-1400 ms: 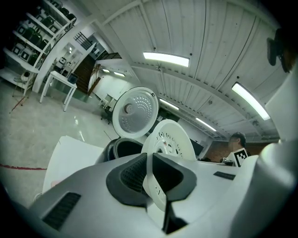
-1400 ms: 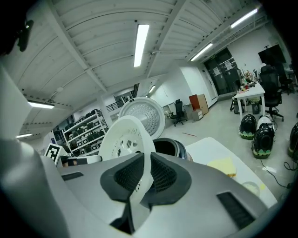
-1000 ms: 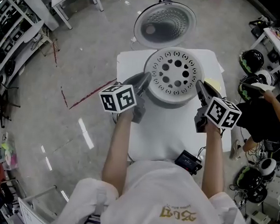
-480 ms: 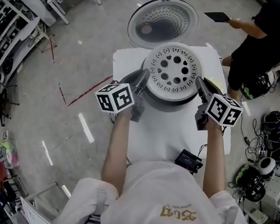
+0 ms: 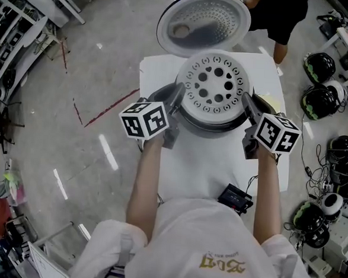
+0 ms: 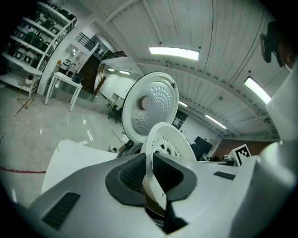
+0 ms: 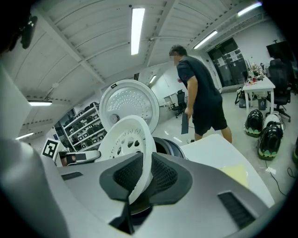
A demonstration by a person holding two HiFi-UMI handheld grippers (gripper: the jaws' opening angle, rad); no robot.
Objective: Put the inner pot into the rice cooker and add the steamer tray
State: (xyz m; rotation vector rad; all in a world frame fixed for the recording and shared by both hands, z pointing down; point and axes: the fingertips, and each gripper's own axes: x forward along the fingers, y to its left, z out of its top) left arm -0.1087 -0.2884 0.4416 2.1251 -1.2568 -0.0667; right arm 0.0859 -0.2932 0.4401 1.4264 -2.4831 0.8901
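The white steamer tray (image 5: 215, 85), round with several holes, hangs level just over the open rice cooker (image 5: 213, 129). My left gripper (image 5: 178, 98) is shut on its left rim and my right gripper (image 5: 247, 105) on its right rim. The tray (image 6: 170, 142) shows edge-on in the left gripper view, its rim pinched between the pads of the left gripper (image 6: 151, 174). Likewise, the tray (image 7: 123, 139) has its rim between the pads of the right gripper (image 7: 142, 176), whose jaws are opening. The cooker's lid (image 5: 203, 21) stands open behind. The tray hides the inner pot.
The cooker stands on a small white table (image 5: 202, 161) with a yellow note (image 5: 271, 103) at the right and a black device (image 5: 235, 199) at the near edge. A person (image 5: 278, 15) stands beyond the table. Helmets (image 5: 321, 68) lie on the floor at the right.
Both grippers have carried the tray slightly forward and down toward the cooker. The person in dark clothes has walked from the right side round to behind the table.
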